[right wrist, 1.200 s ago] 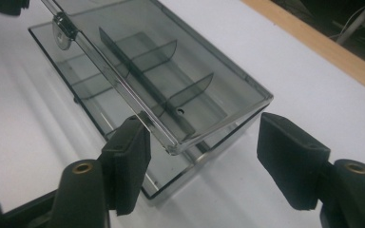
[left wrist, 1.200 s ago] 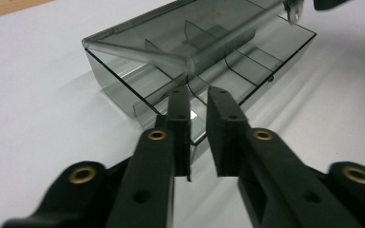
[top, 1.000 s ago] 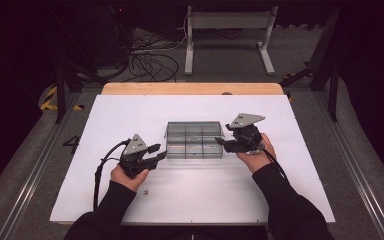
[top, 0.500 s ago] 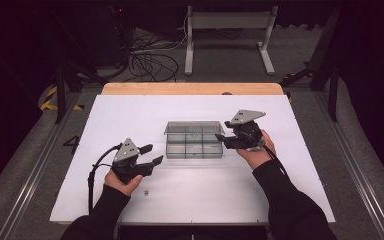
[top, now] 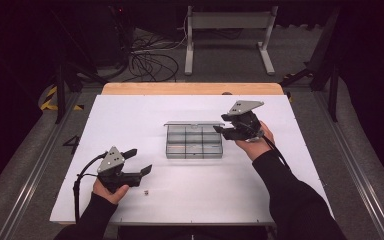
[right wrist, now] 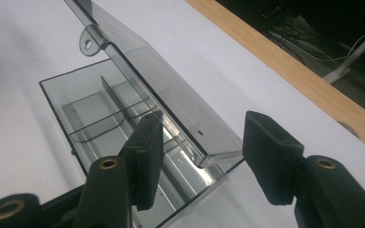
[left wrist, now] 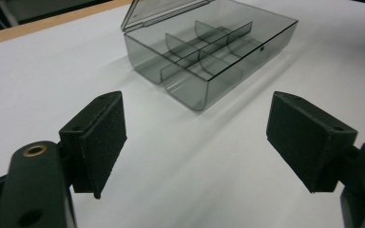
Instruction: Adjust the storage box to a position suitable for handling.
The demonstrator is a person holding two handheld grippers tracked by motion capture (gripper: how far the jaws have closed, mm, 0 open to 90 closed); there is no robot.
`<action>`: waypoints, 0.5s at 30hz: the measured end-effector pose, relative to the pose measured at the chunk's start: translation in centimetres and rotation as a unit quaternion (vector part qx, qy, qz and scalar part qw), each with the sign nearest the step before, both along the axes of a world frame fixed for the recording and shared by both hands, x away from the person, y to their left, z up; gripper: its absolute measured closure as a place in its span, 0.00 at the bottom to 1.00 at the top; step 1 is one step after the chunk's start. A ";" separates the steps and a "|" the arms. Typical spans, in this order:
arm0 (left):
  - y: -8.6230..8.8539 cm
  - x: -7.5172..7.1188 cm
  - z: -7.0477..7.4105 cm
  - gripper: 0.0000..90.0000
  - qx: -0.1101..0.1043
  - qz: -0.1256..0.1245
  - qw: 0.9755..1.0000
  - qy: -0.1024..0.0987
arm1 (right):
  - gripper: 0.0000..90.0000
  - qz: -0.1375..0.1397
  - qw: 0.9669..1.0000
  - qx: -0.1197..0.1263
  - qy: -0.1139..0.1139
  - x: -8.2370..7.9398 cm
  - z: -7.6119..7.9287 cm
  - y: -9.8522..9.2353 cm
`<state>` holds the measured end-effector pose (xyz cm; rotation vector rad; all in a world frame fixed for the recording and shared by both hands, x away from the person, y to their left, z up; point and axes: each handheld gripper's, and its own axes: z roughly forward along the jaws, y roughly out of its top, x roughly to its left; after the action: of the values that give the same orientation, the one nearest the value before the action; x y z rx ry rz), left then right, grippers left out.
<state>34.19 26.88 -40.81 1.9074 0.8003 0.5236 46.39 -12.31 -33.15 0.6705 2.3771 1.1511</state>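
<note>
So my left gripper (top: 139,161) is down near my edge of the tabletop (top: 130,115), and its jaws have just been opening. They stand wide now with nothing between them, just bare white surface. The clear divider box (left wrist: 209,52) sits well ahead of those jaws and a bit to the right, not touching anything of mine. There's a tiny part (top: 146,191) lying just beside the left jaws on the near side, too small to tell what it is; my guess is that's what I'm opening up for.

My right gripper (right wrist: 199,147) is at the box's corner, jaws about half open and just been closing, with the edge of the raised lid (right wrist: 138,76) between them. The pads aren't pressing on it yet as far as I can tell. I reckon I'm there to keep the lid up so the compartments stay reachable.
</note>
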 end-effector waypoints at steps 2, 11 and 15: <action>0.3 0.0 -0.2 0.23 0.003 0.007 1.000 0.000 | 0.56 -0.001 1.000 -0.001 0.001 0.3 0.2 0.0; 1.5 0.3 -1.2 0.22 -0.016 0.034 0.999 0.006 | 0.59 -0.014 1.000 0.015 0.013 2.0 1.0 -0.3; 1.6 0.4 -1.3 0.22 -0.023 0.040 0.999 0.011 | 0.60 -0.018 1.000 0.020 0.014 2.7 1.2 -0.5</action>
<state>34.59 28.46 -42.12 1.8487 0.8982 0.5288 49.08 -12.76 -31.97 0.7450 2.3592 1.1849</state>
